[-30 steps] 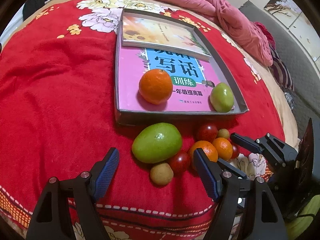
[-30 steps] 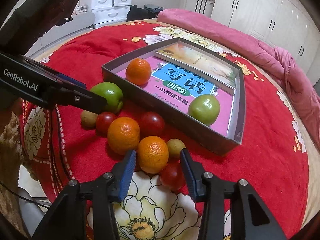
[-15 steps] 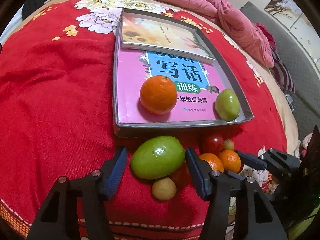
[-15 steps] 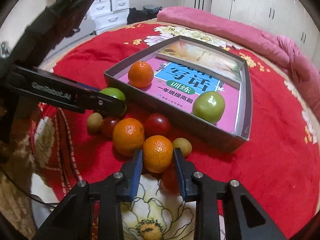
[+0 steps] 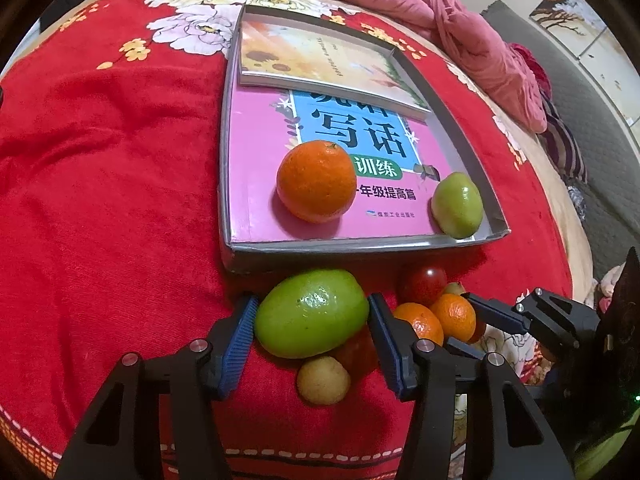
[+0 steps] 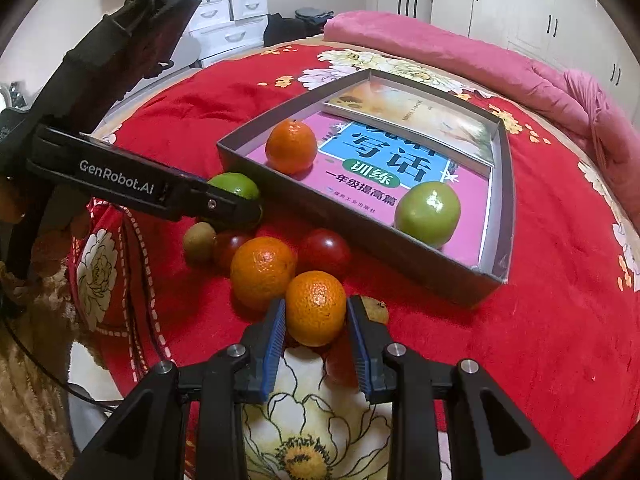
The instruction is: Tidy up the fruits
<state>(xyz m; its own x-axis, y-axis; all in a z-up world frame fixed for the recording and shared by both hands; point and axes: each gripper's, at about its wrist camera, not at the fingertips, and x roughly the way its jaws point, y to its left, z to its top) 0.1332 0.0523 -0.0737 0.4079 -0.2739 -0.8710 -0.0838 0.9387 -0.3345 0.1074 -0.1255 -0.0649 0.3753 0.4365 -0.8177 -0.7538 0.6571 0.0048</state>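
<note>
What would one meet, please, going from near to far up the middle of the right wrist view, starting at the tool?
Right tool closed on a small orange → red tomato → near wall of the grey box → pink book inside the box → yellow book → pink quilt.

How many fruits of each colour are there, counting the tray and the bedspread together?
Orange fruits: 3
Green fruits: 2
Red fruits: 3
Small yellow-brown fruits: 2
Total: 10
</note>
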